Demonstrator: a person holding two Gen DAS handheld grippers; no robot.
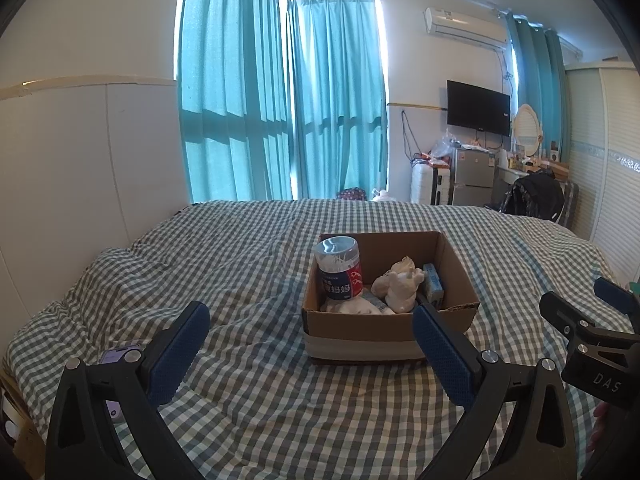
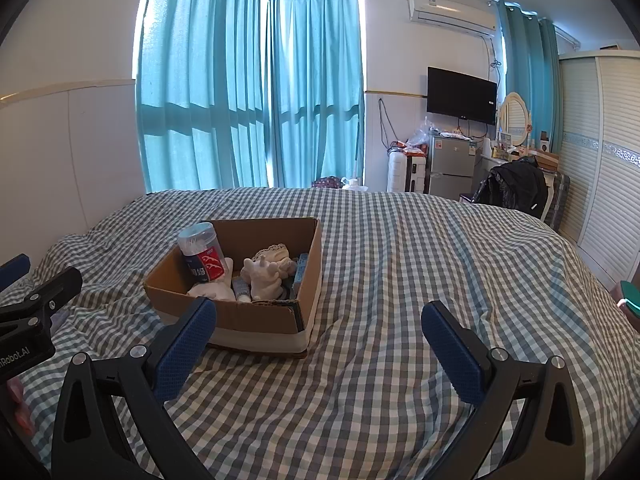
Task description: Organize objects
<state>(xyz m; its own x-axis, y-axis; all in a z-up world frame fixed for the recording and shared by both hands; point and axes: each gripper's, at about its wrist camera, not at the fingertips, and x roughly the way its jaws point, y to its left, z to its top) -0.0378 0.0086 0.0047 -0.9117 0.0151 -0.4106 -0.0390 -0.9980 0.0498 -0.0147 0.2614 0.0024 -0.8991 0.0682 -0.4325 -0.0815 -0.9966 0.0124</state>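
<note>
Daylight glows through teal curtains [image 1: 280, 100]; glare at edges; soft shadows; fisheye bending, dark corners.

Two hand-held black plastic grippers with blue textured finger pads

The left black two-finger gripper [image 1: 311, 354] has broad, curved black arms with triangular cut-outs, each ending in a flat finger faced with a dark blue pad [image 1: 179, 352] of fine dimpled rubber. Round silver screw heads [image 1: 489, 356] sit at the joints of the arms. The right black two-finger gripper [image 2: 320, 350] is built the same way: curved black arms, blue dimpled pads [image 2: 452, 354] and silver screws [image 2: 140, 351]. Seen from the left wrist, its side carries the pale letters "DAS" [image 1: 606, 382]; seen from the right wrist, the left gripper's body bears white lettering ending "nRobot.AI" [image 2: 15, 356].
</note>
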